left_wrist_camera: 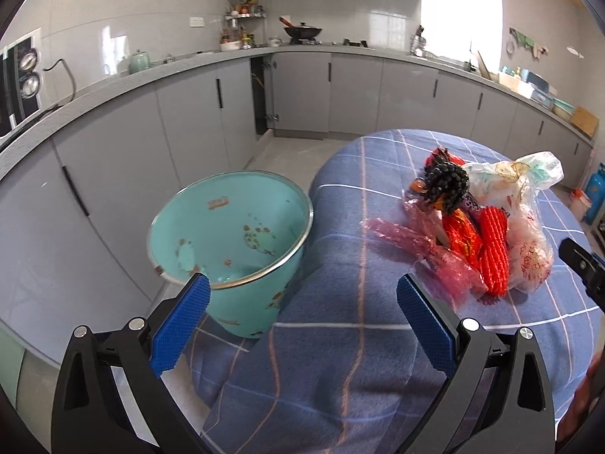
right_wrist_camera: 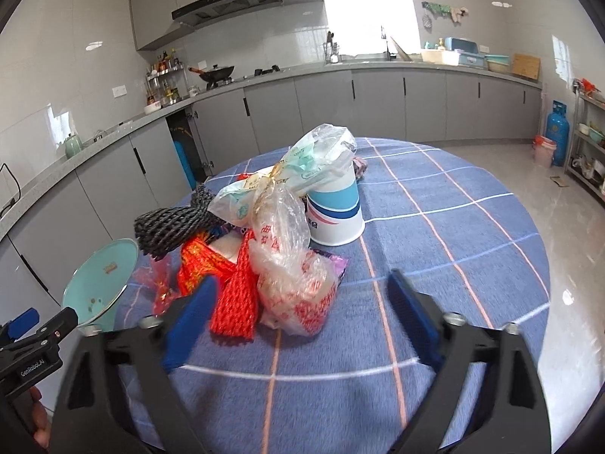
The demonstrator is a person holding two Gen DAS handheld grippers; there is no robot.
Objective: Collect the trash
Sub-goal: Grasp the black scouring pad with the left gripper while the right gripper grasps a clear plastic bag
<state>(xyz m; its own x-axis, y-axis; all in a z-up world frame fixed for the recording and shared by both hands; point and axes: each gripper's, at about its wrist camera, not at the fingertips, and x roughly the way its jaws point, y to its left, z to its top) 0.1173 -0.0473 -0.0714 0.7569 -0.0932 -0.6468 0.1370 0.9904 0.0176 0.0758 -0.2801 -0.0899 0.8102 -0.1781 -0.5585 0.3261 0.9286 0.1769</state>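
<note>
A pile of trash lies on a round table under a blue checked cloth [right_wrist_camera: 453, 227]: a black foam net [right_wrist_camera: 170, 227], a red foam net [right_wrist_camera: 234, 302], clear plastic bags [right_wrist_camera: 291, 265], a red wrapper [left_wrist_camera: 416, 244] and an upturned white and blue paper cup [right_wrist_camera: 336, 208]. A teal bin [left_wrist_camera: 234, 234] stands beside the table's left edge. My right gripper [right_wrist_camera: 302, 282] is open just in front of the pile, and the red net and a bag reach in between its fingers, apart from the pads. My left gripper [left_wrist_camera: 302, 287] is open over the cloth, its left finger by the bin's rim.
Grey kitchen cabinets [left_wrist_camera: 355, 90] and a worktop run along the far walls, one door ajar. A blue gas cylinder [right_wrist_camera: 556, 132] and a metal shelf rack [right_wrist_camera: 590, 143] stand at the right. Light floor tiles [right_wrist_camera: 529, 174] surround the table.
</note>
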